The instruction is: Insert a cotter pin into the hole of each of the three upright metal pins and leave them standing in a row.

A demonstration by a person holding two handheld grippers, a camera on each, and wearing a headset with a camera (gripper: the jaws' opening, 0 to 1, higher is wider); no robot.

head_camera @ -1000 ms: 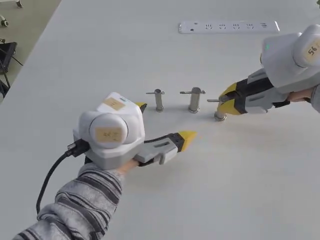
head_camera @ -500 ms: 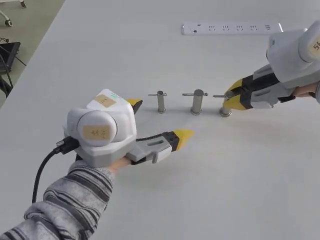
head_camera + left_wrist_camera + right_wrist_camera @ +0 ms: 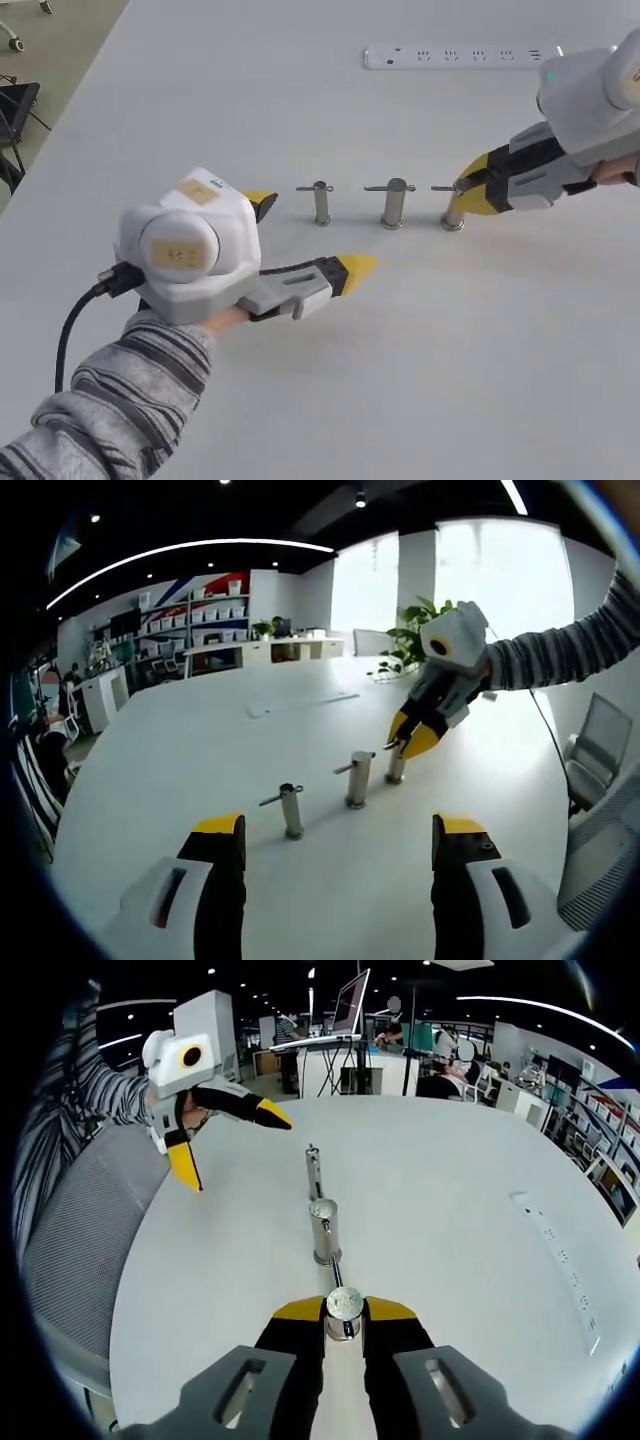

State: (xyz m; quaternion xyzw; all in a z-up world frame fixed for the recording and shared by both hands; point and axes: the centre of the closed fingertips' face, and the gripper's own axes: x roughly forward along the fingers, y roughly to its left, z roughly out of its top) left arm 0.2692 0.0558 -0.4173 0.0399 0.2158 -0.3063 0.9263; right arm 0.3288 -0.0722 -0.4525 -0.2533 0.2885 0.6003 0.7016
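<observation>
R gripper (image 3: 462, 195) jaws are clamped on rightmost pin (image 3: 343, 1307), shaft mostly hidden by them; its cotter pin (image 3: 441, 188) is partly covered. Mid pin (image 3: 393, 205) & leftmost pin (image 3: 321, 204) are stood alongside in a row on table (image 3: 450, 350). L gripper (image 3: 313, 232) is held wide open, nothing between jaws.

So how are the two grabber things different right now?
The left gripper is open, holding nothing; the right gripper is shut on the rightmost metal pin. The left gripper hovers away from that pin; the right gripper touches it. Both have yellow-tipped fingers.
</observation>
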